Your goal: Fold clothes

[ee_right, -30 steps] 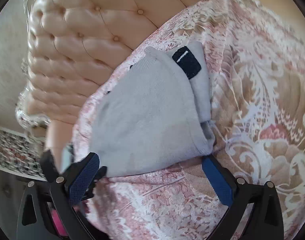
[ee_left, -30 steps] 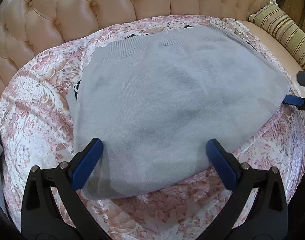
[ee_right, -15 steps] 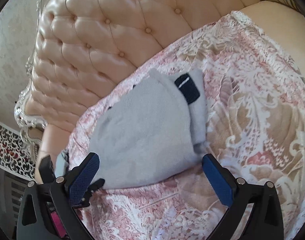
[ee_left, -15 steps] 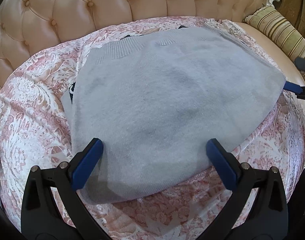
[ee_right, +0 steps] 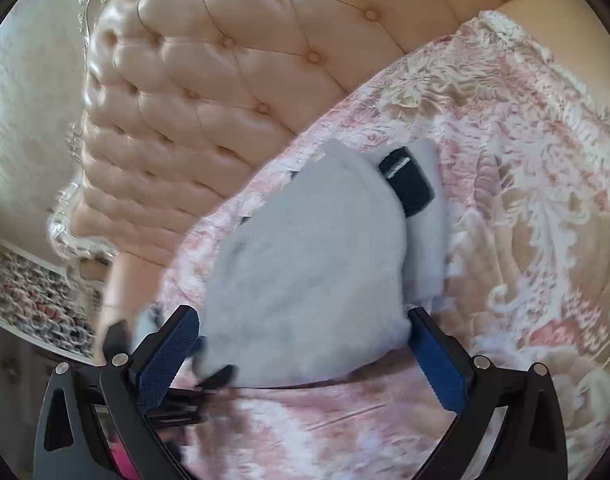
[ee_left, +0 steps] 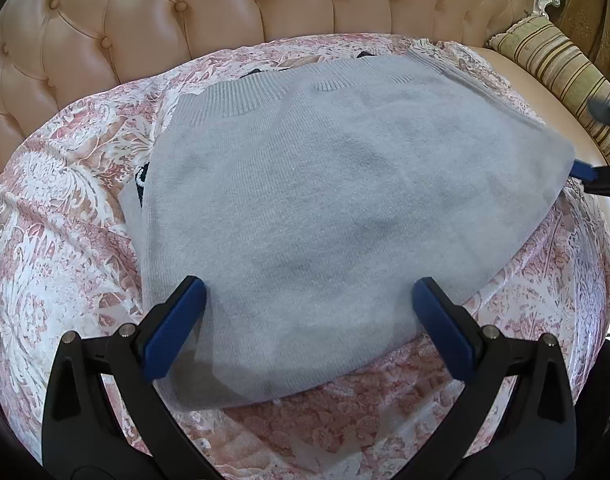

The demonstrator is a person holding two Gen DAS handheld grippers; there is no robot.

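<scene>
While both pairs of tongs are standing wide apart and gripping nothing, the left gripper (ee_left: 309, 308) and right gripper (ee_right: 305, 344) are hovering at opposite edges of the folded grey knit sweater (ee_left: 325, 208), which is lying on the floral sofa cover (ee_left: 65, 208). Soft, light and floppy, it is probably best pinched at its corners or ribbed hem (ee_left: 241, 100).

Pale grey sweater (ee_left: 345, 208) with a black patch (ee_right: 407, 186); pink-and-white floral cover (ee_left: 57, 216); peach tufted sofa back (ee_left: 185, 12).
</scene>
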